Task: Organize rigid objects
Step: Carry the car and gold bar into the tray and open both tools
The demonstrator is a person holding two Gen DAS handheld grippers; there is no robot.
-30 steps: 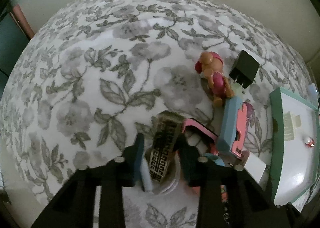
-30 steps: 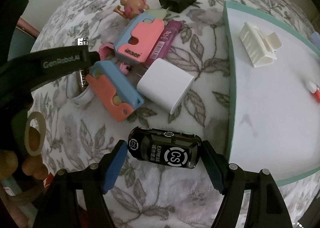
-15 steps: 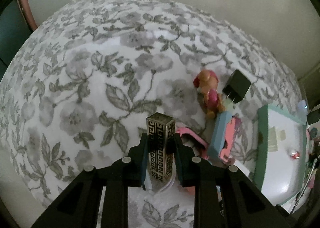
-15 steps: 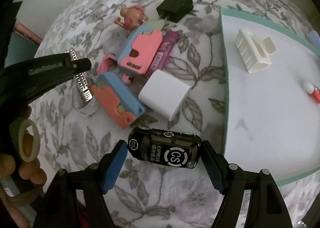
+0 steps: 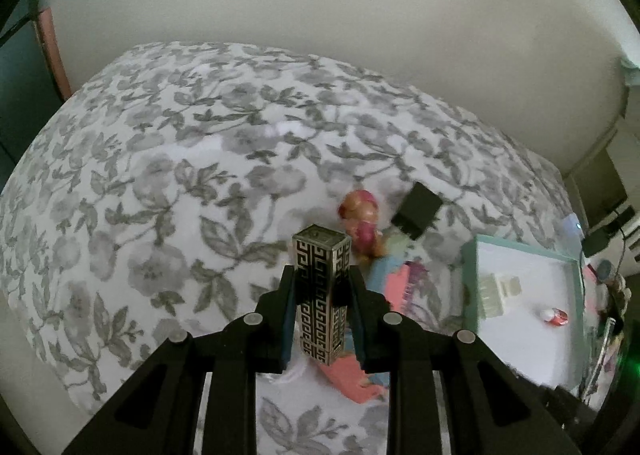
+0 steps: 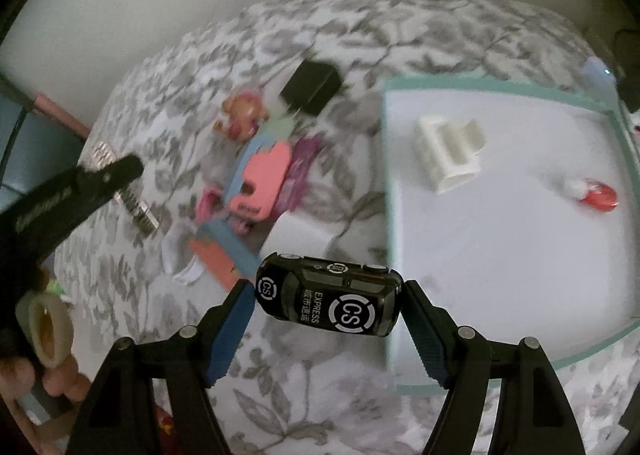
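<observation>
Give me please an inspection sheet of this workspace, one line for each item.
Surface: floral cloth, tray at one side.
Job's things: patterned lighter in left gripper; toy car in right gripper; clip and small red thing lie in tray.
Clutter: doll, black charger, white charger, pink-blue pieces on cloth.
Grippers: both shut on their things.
Cables: one beyond the tray.
Surroundings: plain wall.
</observation>
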